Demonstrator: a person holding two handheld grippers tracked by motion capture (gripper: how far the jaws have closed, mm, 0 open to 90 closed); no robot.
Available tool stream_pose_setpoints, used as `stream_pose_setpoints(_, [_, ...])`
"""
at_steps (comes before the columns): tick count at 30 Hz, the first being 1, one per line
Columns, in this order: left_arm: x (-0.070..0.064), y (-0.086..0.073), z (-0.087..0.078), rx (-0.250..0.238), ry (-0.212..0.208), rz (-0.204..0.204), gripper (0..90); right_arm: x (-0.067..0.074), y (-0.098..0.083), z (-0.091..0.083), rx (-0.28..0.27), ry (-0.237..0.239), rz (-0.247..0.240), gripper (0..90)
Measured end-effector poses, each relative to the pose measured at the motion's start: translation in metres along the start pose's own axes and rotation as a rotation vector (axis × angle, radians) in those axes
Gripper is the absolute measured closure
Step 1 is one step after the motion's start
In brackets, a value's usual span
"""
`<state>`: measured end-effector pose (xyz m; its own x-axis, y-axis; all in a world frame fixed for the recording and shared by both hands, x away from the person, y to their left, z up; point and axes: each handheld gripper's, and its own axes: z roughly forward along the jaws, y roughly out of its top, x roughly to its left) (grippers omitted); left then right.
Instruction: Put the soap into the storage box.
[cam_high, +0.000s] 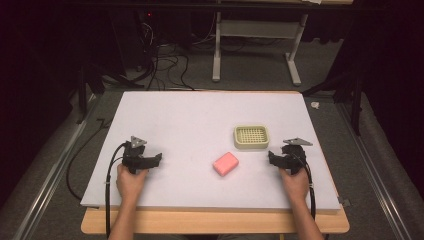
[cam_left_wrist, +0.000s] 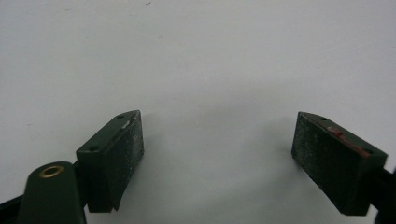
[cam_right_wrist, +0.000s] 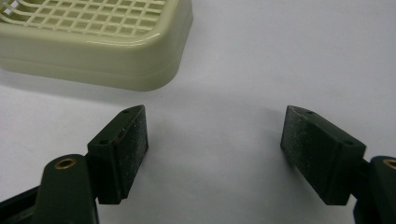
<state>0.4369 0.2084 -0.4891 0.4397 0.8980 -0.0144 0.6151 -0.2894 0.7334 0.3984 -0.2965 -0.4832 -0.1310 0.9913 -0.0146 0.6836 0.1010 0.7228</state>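
No readable writing, brand or label on anything in view. Left gripper (cam_high: 156, 159) sits low over the white counter sheet (cam_high: 190, 115), held in the person's left hand (cam_high: 131, 181); its fingers (cam_left_wrist: 112, 158) are spread wide with nothing between them, bare white surface ahead in the left gripper view. Well to the right of those fingers lies the pink rectangular soap bar (cam_high: 225, 163), rounded corners, smooth matte top, flat on the counter, turned slightly askew. It is about midway between the two grippers, a little nearer the right one. Just beyond and right of the soap stands the cream plastic soap dish with a grid insert (cam_high: 251, 137), apart from the soap, not touching. In the right gripper view the dish (cam_right_wrist: 100, 42) is near and ahead-left of the fingers (cam_right_wrist: 119, 151), glossy rim, square lattice top. Right gripper (cam_high: 272, 157), in the person's right hand (cam_high: 294, 182), also has fingers wide apart, holding nothing, tips pointing toward the soap.
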Motion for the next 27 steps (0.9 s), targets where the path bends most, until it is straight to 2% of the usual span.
stream_pose_setpoints(19, [0.0002,-0.0001,0.0000,-0.002,-0.001,-0.002,17.3,-0.0005,0.0005,0.0003,0.003,0.003,-0.002,23.4])
stream_pose_setpoints(22, [0.0003,-0.0001,0.0000,-0.002,-0.001,-0.002,17.3,-0.0007,0.0009,0.0003,0.010,0.016,0.006,21.3])
stream_pose_setpoints(27, [0.0007,-0.0002,-0.0001,-0.002,-0.004,-0.004,17.7,0.0004,0.0011,0.0007,0.012,0.013,-0.006,19.9])
